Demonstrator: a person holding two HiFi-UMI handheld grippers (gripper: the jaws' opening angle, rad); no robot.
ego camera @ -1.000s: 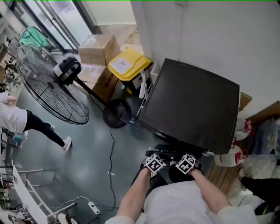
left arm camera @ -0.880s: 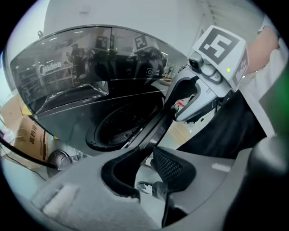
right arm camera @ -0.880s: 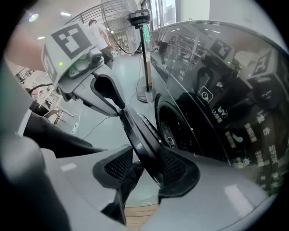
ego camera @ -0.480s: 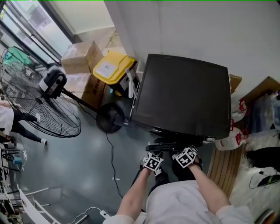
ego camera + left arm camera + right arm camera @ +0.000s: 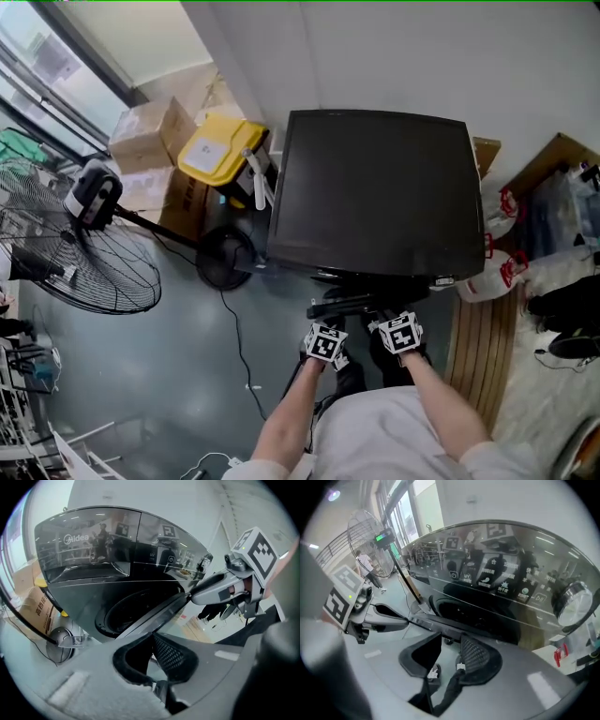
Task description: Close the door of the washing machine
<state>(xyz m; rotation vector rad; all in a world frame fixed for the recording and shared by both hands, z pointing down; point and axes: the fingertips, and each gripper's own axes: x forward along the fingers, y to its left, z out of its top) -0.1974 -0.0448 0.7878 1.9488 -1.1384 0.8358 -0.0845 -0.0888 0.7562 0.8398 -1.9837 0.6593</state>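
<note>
A black front-loading washing machine [image 5: 375, 187] stands against the white wall. Its round door [image 5: 361, 302] hangs open toward me. In the gripper views the door's edge [image 5: 154, 616] crosses in front of the dark drum opening [image 5: 136, 606]. My left gripper [image 5: 328, 317] has just been closing and is shut, with its tips [image 5: 151, 641] at the door's edge. I cannot tell whether it pinches the edge. My right gripper [image 5: 386, 314] is open; its jaws [image 5: 450, 653] have just been closing, and nothing is between them. Its tips also reach the door's edge [image 5: 454, 627].
A large floor fan [image 5: 84, 262] stands to the left, with a black cable [image 5: 239, 337] trailing over the grey floor. A yellow-lidded bin [image 5: 216, 150] and cardboard boxes [image 5: 141, 131] sit beside the machine. Wooden slats [image 5: 478, 347] and bags [image 5: 506, 267] lie on the right.
The view has swung, so the machine sits more centred and square. Both grippers stay at the open door's edge, and the right gripper's marker cube has rolled.
</note>
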